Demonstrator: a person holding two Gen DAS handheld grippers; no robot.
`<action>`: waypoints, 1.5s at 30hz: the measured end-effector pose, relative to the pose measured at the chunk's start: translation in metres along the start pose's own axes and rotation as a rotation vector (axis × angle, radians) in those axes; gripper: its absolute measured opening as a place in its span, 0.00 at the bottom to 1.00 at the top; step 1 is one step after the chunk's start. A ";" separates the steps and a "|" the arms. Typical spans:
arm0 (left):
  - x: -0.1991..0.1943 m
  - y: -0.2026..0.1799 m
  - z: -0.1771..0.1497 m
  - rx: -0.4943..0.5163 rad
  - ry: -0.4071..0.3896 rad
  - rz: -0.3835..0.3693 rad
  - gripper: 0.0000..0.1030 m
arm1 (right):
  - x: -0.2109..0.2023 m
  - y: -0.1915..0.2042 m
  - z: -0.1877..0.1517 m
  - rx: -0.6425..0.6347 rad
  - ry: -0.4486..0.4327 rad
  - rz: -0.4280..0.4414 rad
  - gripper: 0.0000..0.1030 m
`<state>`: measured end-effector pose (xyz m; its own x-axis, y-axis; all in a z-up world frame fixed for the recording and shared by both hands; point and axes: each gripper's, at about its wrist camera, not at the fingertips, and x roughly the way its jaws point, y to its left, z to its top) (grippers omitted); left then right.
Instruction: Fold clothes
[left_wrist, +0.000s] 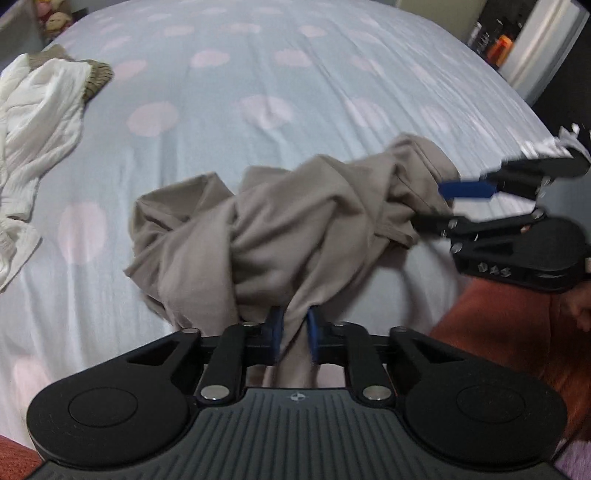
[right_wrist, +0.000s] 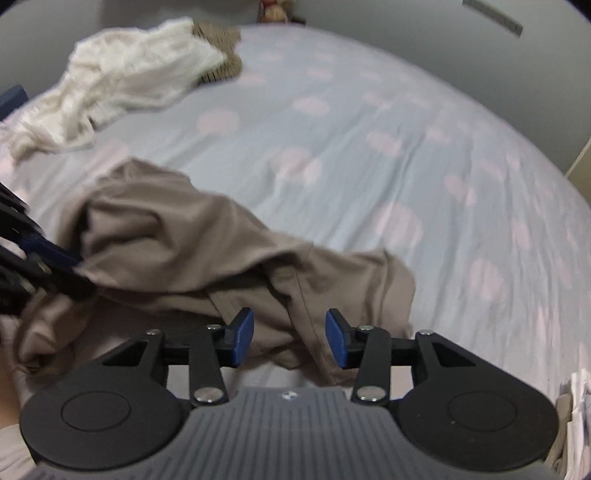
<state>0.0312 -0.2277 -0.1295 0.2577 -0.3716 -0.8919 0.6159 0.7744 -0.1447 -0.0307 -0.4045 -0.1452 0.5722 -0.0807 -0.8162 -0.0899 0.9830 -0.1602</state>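
Far left of the bed (left_wrist: 332, 66): white garment (left_wrist: 40, 110), crumpled, with a knitted brown piece (left_wrist: 98, 75) touching its far edge. Well apart from both grippers.

Centre: taupe garment (left_wrist: 258, 229), bunched and twisted, not flat, not folded. It lies on the blue sheet with pink clouds, near the front edge of the bed.

Left gripper (left_wrist: 294, 328): jaws together on a pinch of the taupe cloth at its near edge; fabric runs up out of the blue pads and fans away from the camera. That bunch looks partly lifted.

Right of that: the taupe cloth's long axis runs roughly from left gripper toward right gripper, rising to a rumpled end at the right.

Right gripper (right_wrist: 289, 338): jaws apart, nothing between the pads pressed. In its own view a seamed edge of the taupe cloth (right_wrist: 306, 317) lies straight ahead, just beyond and between the open pads. From the left view its tips sit at the cloth's right end, touching or nearly so; blur hides which.

Judgement: the right gripper is the free one and the nearer to that right end. A grasp there would let the two spread the cloth along its length.
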 end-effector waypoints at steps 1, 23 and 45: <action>-0.004 0.002 0.001 -0.007 -0.013 0.001 0.04 | 0.007 -0.004 0.001 0.025 0.019 -0.004 0.44; -0.164 0.031 0.040 -0.056 -0.443 0.032 0.02 | -0.099 -0.026 0.030 0.123 -0.403 -0.173 0.02; -0.291 0.007 0.056 0.078 -0.709 0.062 0.01 | -0.280 -0.040 0.139 -0.087 -0.915 -0.341 0.02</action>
<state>0.0019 -0.1429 0.1533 0.6997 -0.5917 -0.4003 0.6289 0.7760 -0.0479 -0.0741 -0.3987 0.1671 0.9864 -0.1633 0.0209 0.1590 0.9121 -0.3778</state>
